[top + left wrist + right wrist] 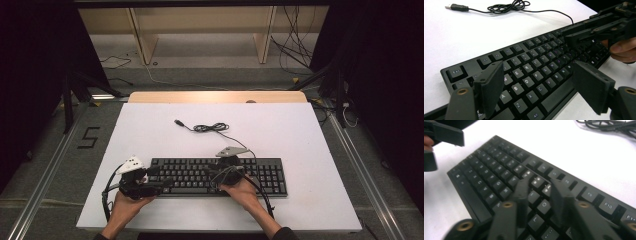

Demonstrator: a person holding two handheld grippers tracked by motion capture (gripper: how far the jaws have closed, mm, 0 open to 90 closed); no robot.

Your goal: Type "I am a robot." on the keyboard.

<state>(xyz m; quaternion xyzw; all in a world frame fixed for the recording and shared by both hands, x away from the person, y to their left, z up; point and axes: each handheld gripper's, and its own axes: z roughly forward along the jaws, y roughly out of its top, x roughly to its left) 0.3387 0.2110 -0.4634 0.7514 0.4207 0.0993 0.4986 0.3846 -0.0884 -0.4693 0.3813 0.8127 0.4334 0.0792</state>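
A black keyboard (pixel 270 175) lies on the white table top (pixel 300 130), near its front edge. Its cable (pixel 210 127) runs back in a loose coil to a USB plug (pixel 177 121). My left gripper (pixel 162 181) hovers at the keyboard's left end, jaws wide open over the letter keys (pixel 536 72), with nothing between them. My right gripper (pixel 209 173) is over the middle of the keyboard, pointing left. Its jaws stand a little apart above the keys (pixel 539 187), empty. The right gripper's jaws (pixel 579 37) also reach in from the right in the left gripper view.
Bare white surface lies behind and to both sides of the keyboard. The coiled cable (pixel 509 6) rests behind the keys. A wooden strip (pixel 215 96) borders the far table edge, with shelving legs and floor cables beyond. Metal rails run along both sides.
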